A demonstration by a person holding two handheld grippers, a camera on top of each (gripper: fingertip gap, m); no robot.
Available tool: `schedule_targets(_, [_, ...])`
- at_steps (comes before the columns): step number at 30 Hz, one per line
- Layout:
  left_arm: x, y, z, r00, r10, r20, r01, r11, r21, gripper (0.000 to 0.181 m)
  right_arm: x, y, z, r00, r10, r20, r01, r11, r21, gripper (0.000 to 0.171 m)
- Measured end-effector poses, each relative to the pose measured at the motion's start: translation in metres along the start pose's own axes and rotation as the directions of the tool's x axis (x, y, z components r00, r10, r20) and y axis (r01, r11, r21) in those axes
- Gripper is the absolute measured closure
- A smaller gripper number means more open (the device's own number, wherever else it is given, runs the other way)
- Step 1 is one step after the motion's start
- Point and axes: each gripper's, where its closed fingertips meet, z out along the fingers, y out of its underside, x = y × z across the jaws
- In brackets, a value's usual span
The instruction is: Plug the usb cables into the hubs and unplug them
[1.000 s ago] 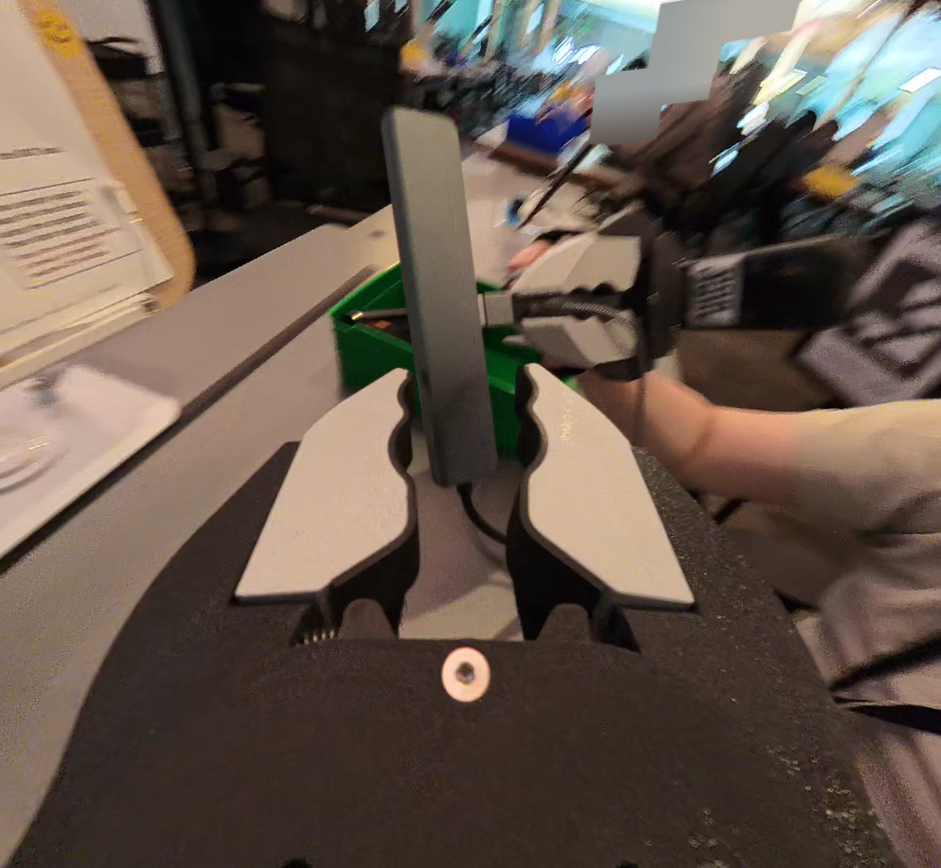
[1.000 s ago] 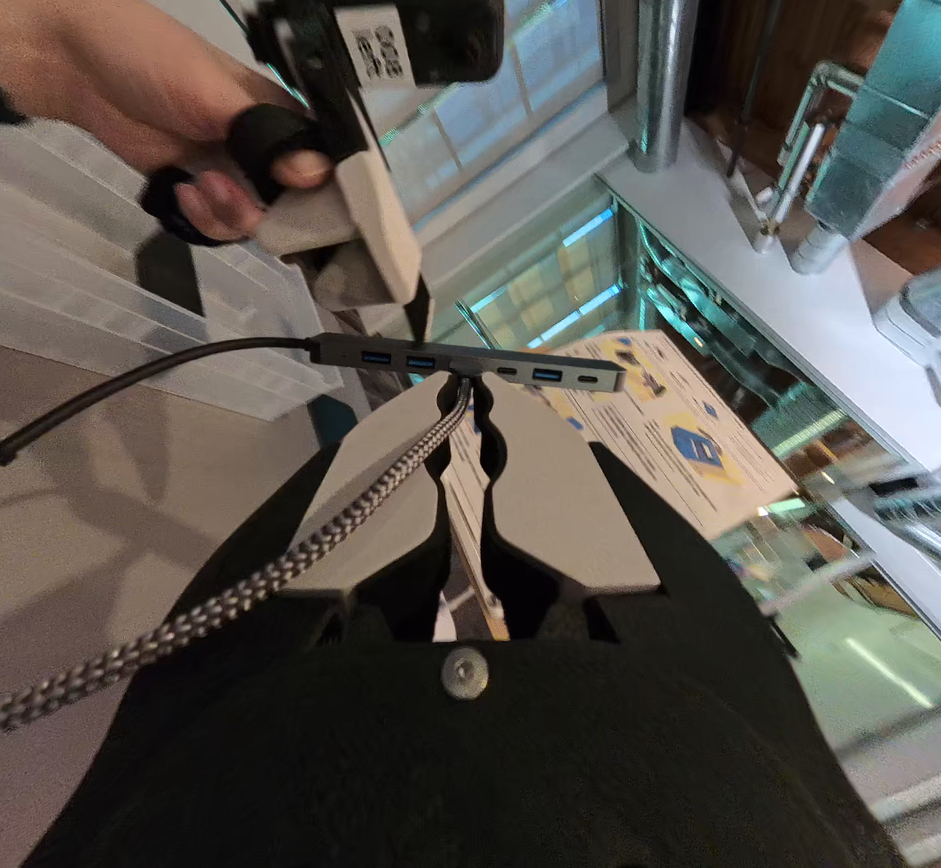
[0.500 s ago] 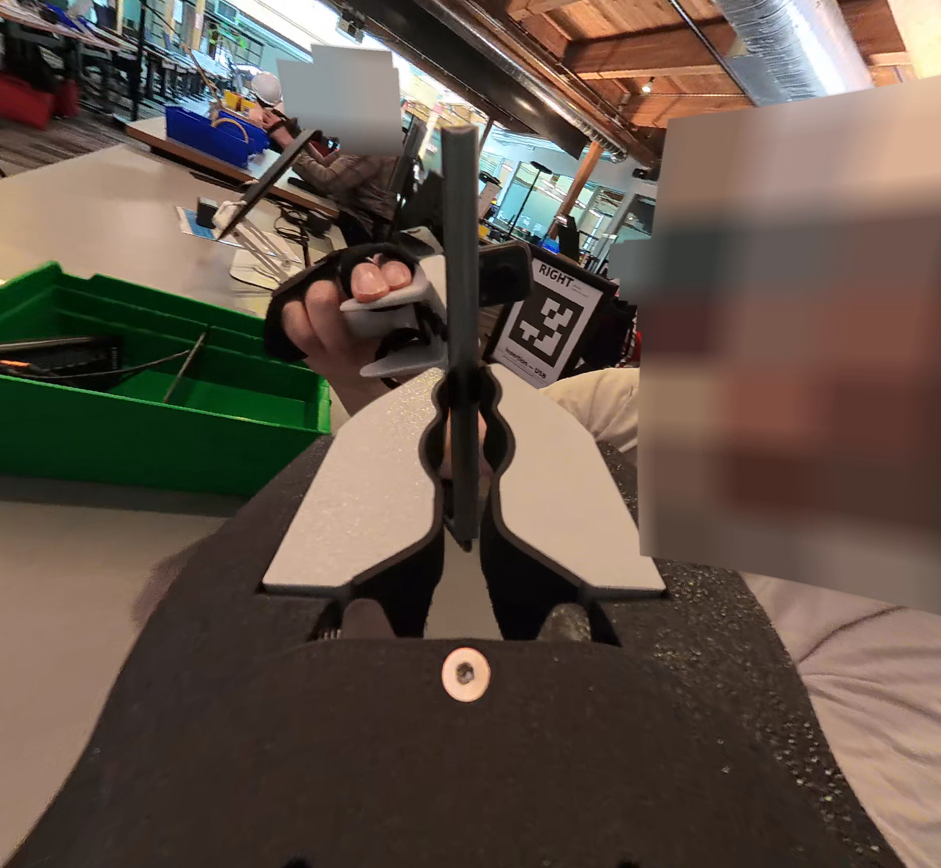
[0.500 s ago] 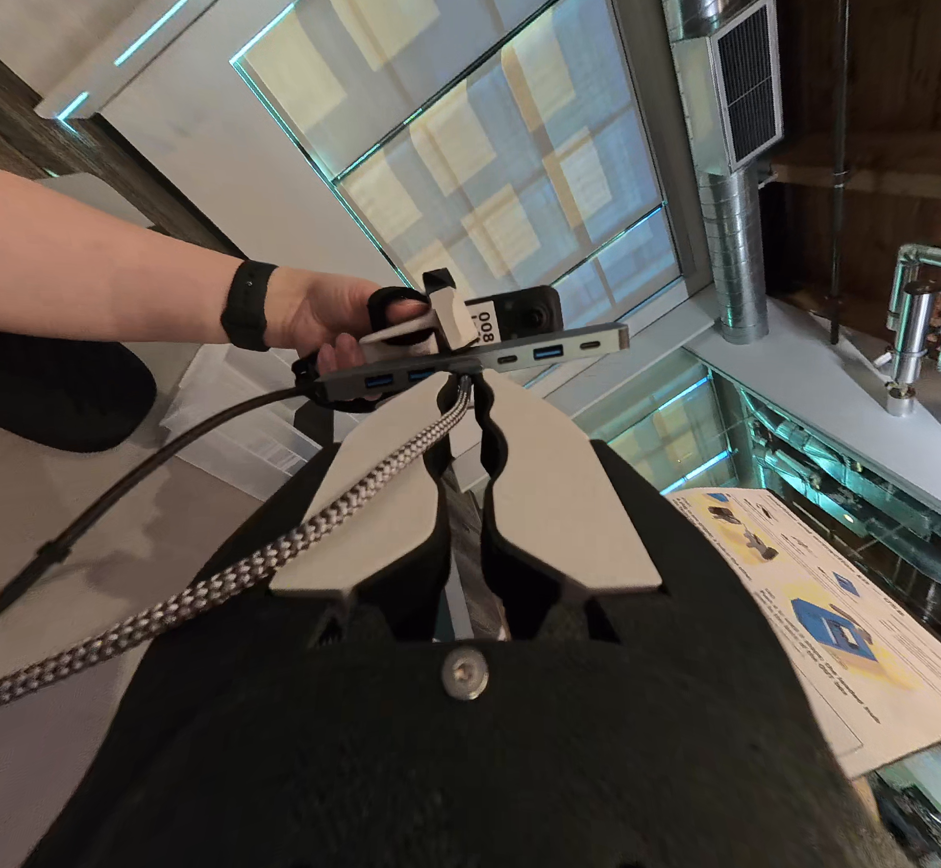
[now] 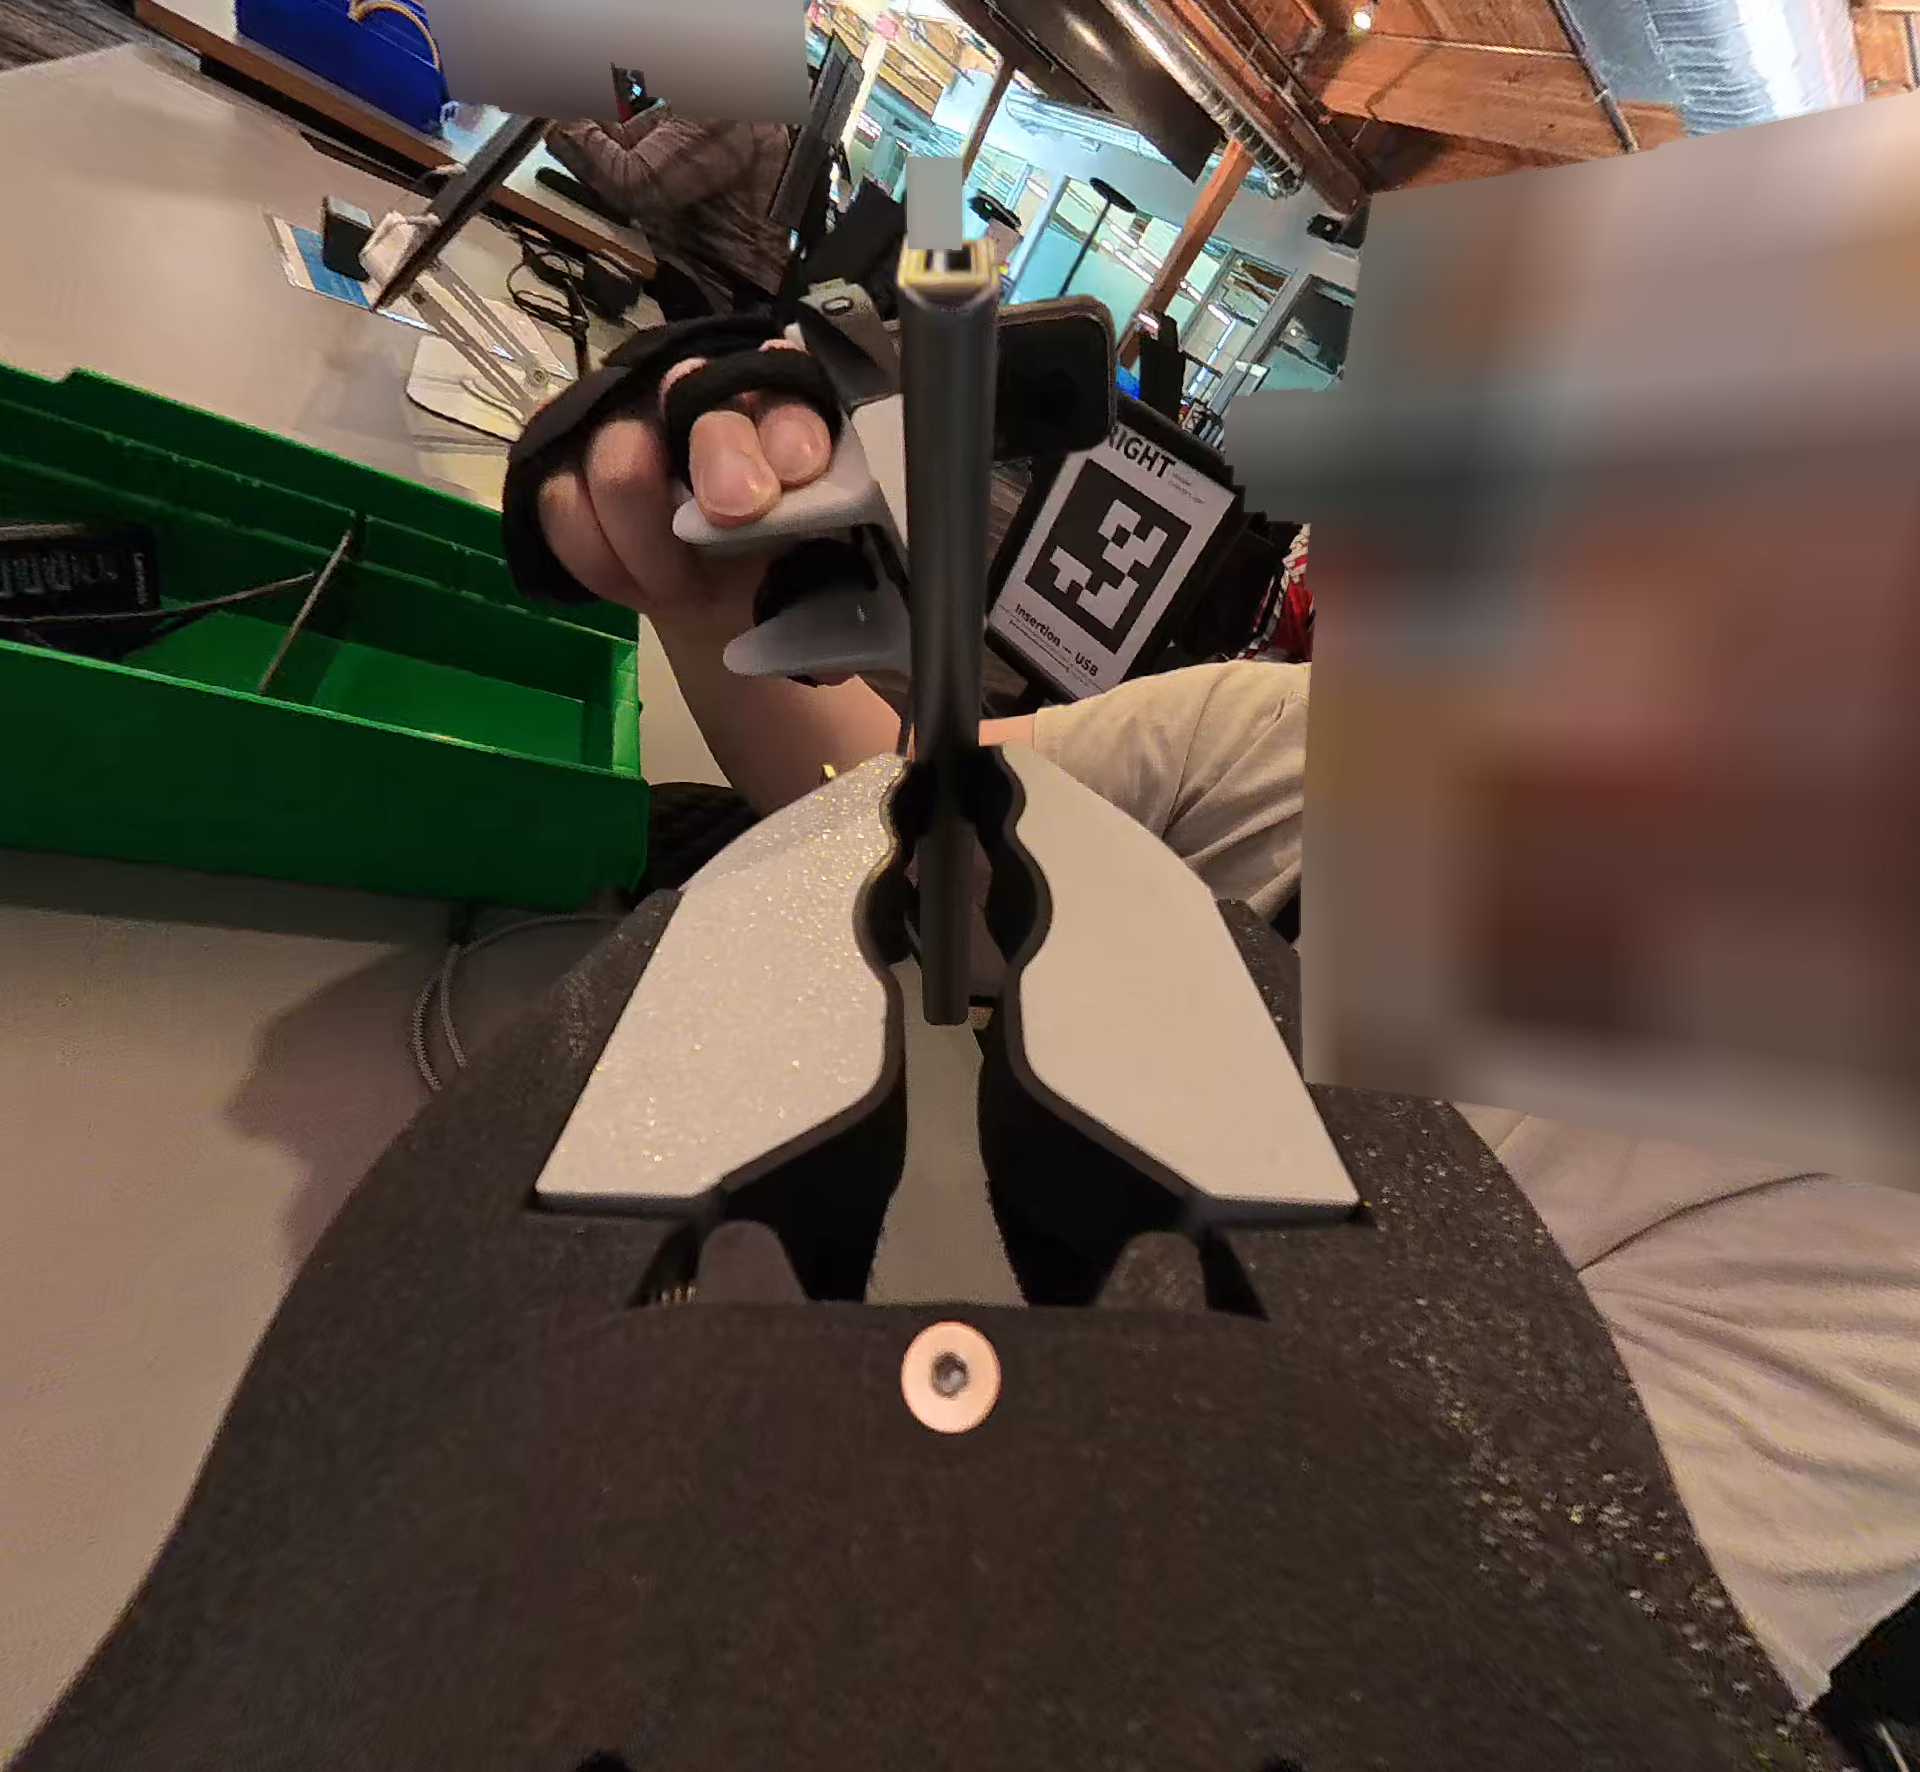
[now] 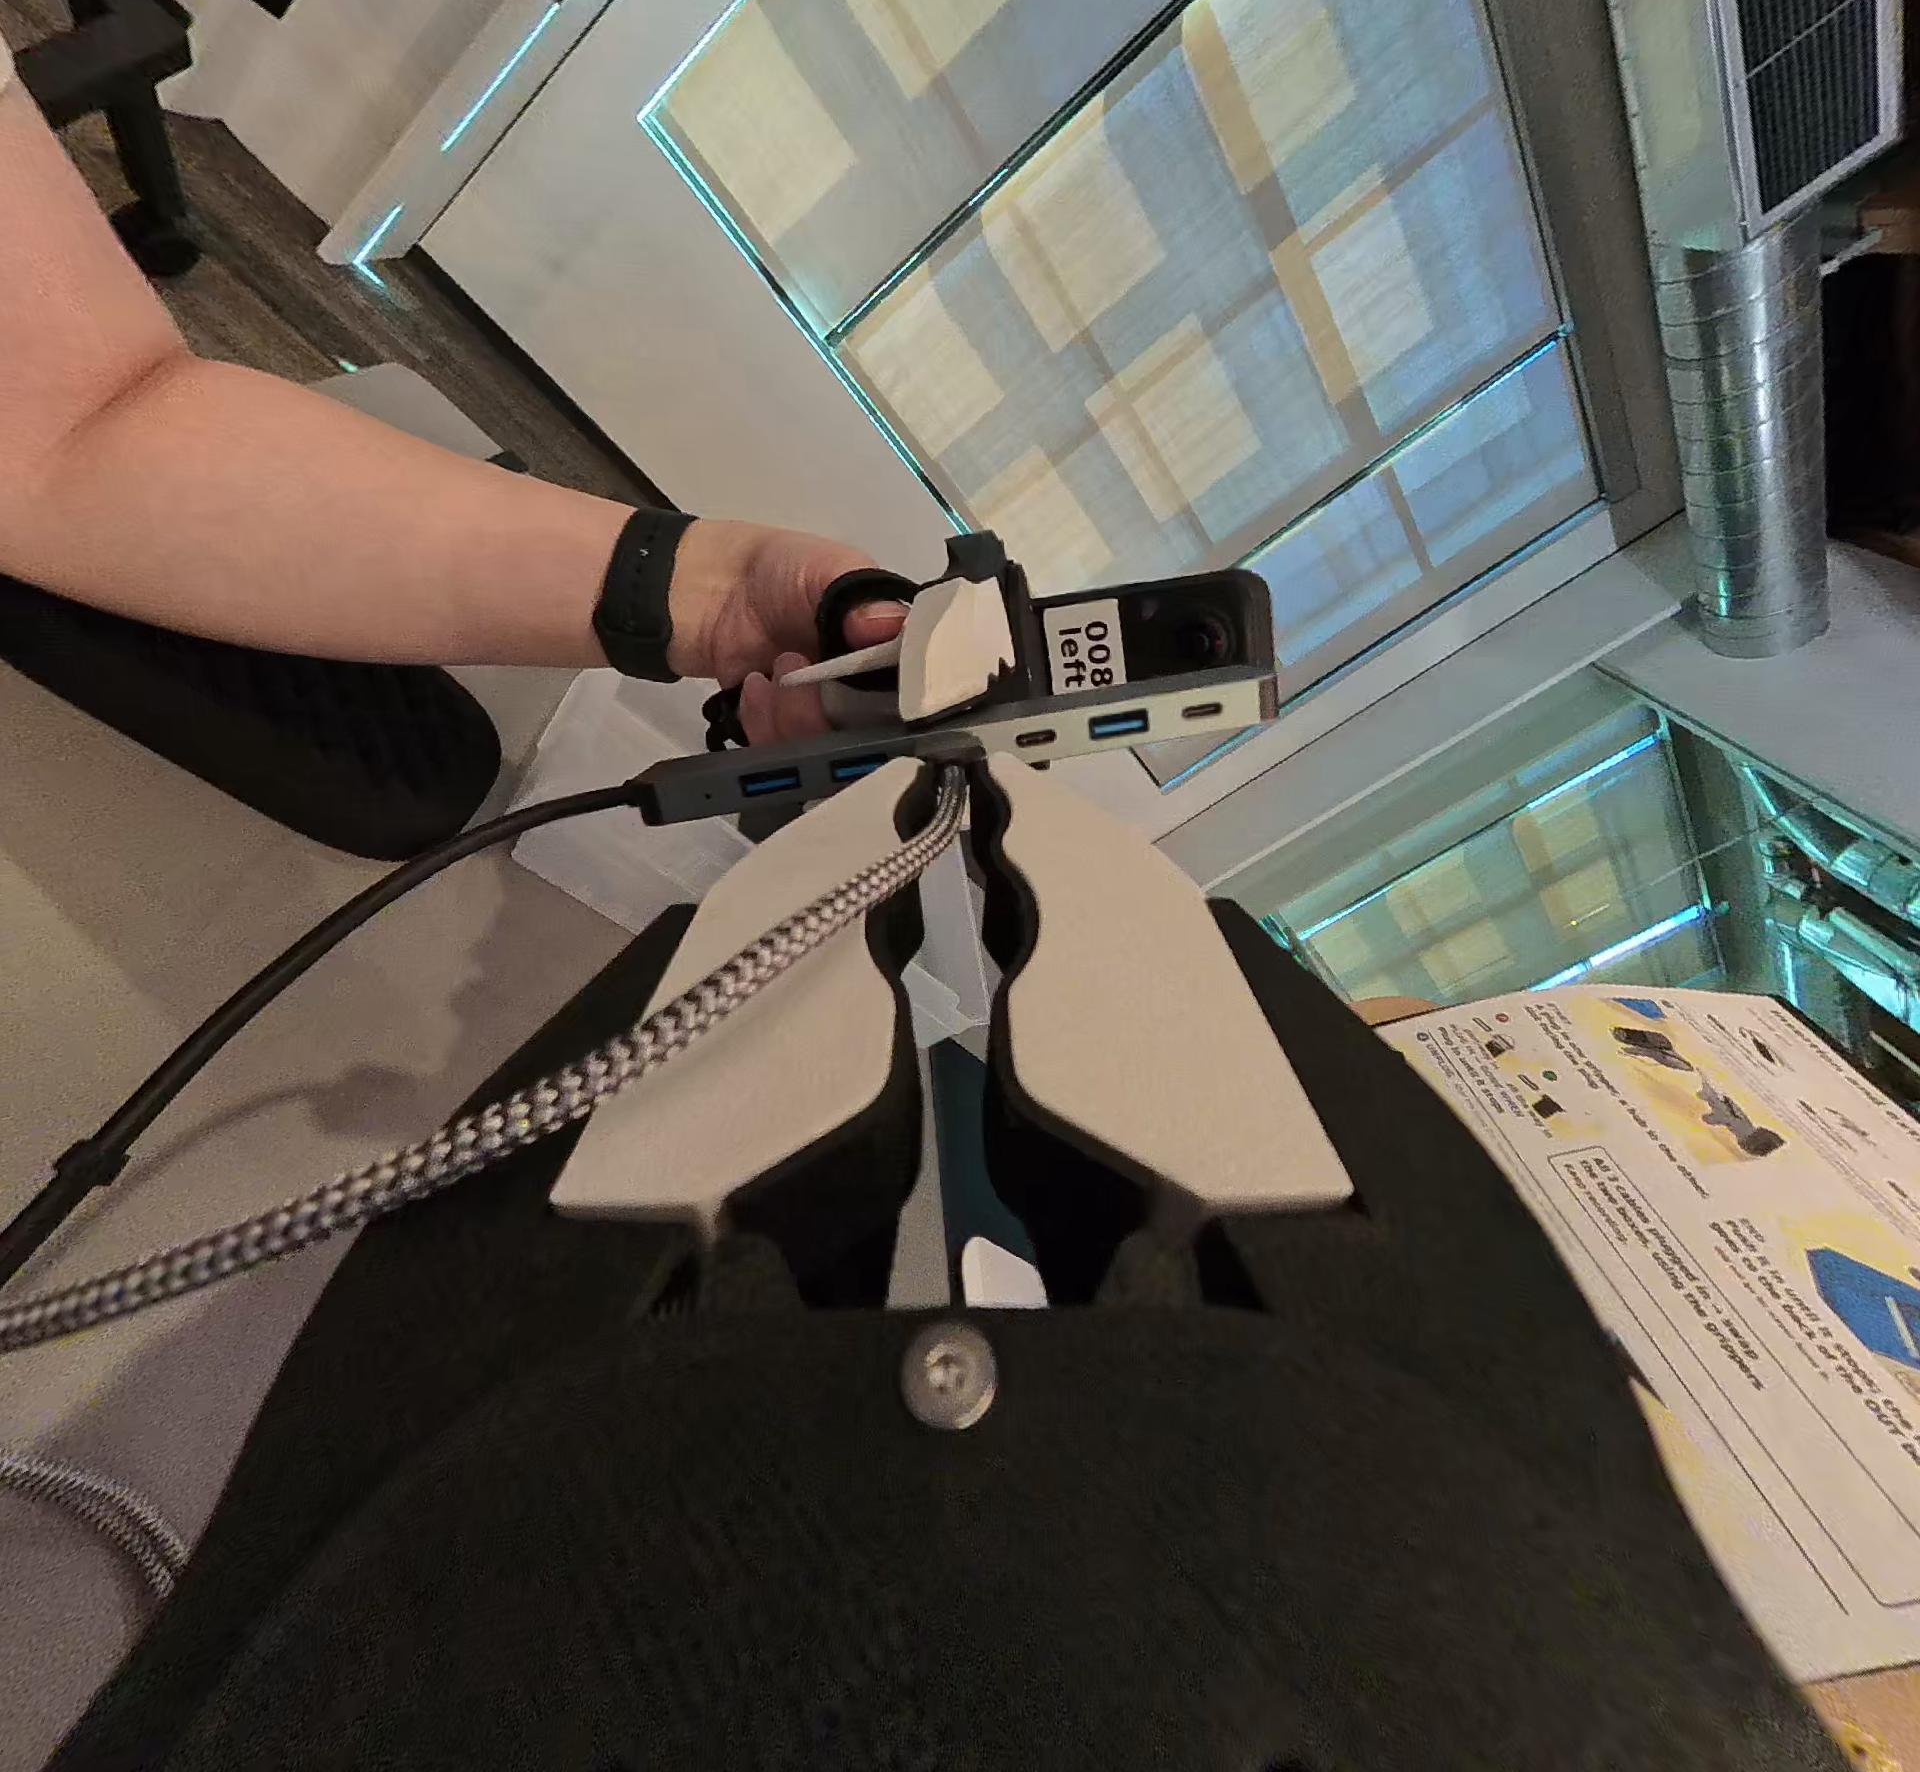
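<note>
Because the hub [image 5: 943, 579] must stay rigid while a plug goes in or out, the left tool [image 5: 948, 875] is clamped on its narrow edges, lifting it clear of the tabletop [image 5: 156, 1099]; the right tool [image 6: 951, 813] is closed around the braided cable [image 6: 623, 1047] just behind its plug, tight against the hub's port side.
</note>
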Motion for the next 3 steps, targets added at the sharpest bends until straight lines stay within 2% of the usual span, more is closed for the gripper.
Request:
schedule_targets(1, [-0.0001,-0.0026,-0.0012,1.000,-0.001,0.014,0.000,1.000,0.011,0.171,0.0025,0.0011,0.0002,1.000,0.005,-0.014,-0.005,1.000,-0.001,0.164])
schedule_targets(3, [-0.0039,-0.0045,-0.0060,0.997,-0.012,0.071,0.011,1.000,0.016,0.171,0.0060,0.0088,0.0022,0.999,-0.008,-0.039,0.006,0.999,-0.037,0.164])
